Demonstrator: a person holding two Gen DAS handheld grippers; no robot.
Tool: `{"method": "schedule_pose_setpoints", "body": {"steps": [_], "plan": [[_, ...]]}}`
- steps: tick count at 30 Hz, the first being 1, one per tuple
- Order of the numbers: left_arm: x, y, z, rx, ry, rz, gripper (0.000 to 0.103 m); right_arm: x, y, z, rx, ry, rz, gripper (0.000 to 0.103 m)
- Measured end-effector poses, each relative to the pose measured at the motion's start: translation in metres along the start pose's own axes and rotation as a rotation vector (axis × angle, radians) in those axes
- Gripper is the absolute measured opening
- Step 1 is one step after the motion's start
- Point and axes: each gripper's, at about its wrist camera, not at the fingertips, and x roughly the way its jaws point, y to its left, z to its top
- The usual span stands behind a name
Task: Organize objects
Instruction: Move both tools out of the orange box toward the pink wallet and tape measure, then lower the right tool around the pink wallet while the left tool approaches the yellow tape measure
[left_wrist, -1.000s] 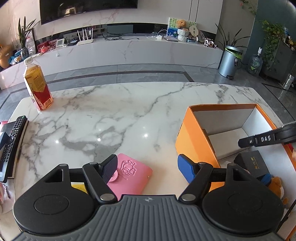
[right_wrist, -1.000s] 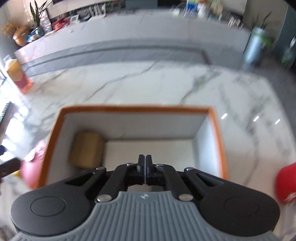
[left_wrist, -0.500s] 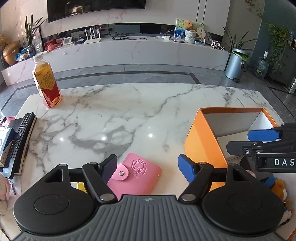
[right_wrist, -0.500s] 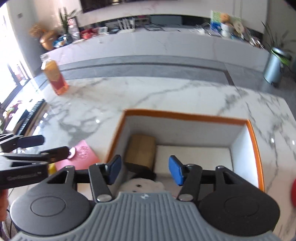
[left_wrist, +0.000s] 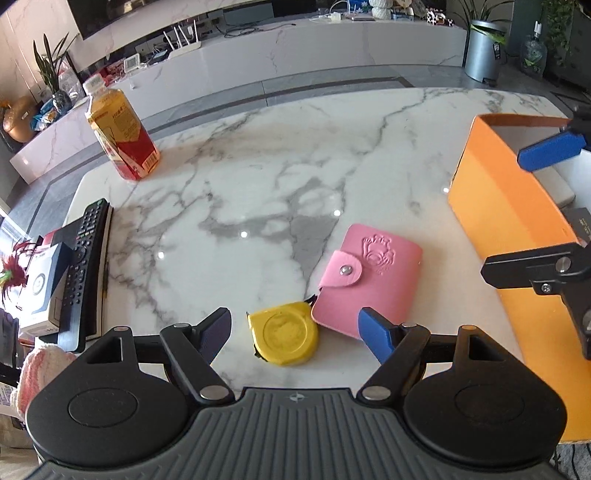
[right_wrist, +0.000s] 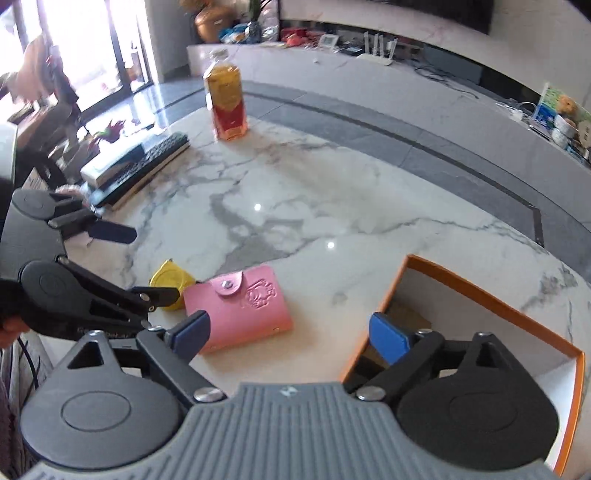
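Observation:
A pink card wallet lies on the marble table, with a yellow tape measure touching its near left corner. My left gripper is open and empty, its jaws on either side of the tape measure, just above it. The orange box stands to the right. My right gripper is open and empty, over the table between the wallet and the box's left wall. The tape measure shows partly behind my left gripper in the right wrist view.
A juice bottle stands at the far left of the table. A black remote and small boxes lie along the left edge. Inside the orange box are a brown packet and a black box.
My left gripper has pulled back and tilted down, so the tape measure now shows between its jaws. My right gripper opened, left the box and swung left towards the wallet.

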Motion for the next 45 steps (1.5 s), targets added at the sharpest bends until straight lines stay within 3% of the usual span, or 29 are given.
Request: {"method": "schedule_pose_setpoints", "body": {"steps": [8, 13, 17, 20, 24, 30, 34, 39, 45], "plan": [[0.028, 0.012, -0.008, 0.015, 0.073, 0.008, 0.089, 0.072, 0.02, 0.034, -0.084, 0.249, 0.074, 0.102], [0.039, 0.02, -0.009, -0.024, 0.089, -0.042, 0.089, 0.113, 0.011, 0.049, 0.022, 0.403, 0.085, 0.102], [0.043, 0.014, -0.008, 0.008, 0.077, -0.067, 0.089, 0.133, 0.014, 0.053, 0.05, 0.456, 0.098, 0.102], [0.046, 0.014, -0.008, 0.042, 0.073, -0.066, 0.093, 0.146, 0.021, 0.052, 0.031, 0.468, 0.049, 0.102], [0.046, 0.016, -0.007, 0.067, 0.047, -0.074, 0.093, 0.156, 0.022, 0.054, 0.062, 0.481, 0.072, 0.102], [0.045, 0.018, -0.008, 0.079, 0.077, -0.047, 0.095, 0.159, 0.027, 0.055, 0.086, 0.5, 0.092, 0.102], [0.036, 0.014, -0.015, 0.11, 0.077, -0.065, 0.095, 0.157, 0.033, 0.054, 0.093, 0.502, 0.067, 0.102], [0.028, 0.008, -0.022, 0.216, 0.096, -0.058, 0.095, 0.153, 0.036, 0.051, 0.106, 0.488, 0.053, 0.102], [0.01, 0.035, -0.03, 0.165, 0.058, -0.072, 0.095, 0.152, 0.035, 0.042, 0.218, 0.495, 0.085, 0.102]]}}
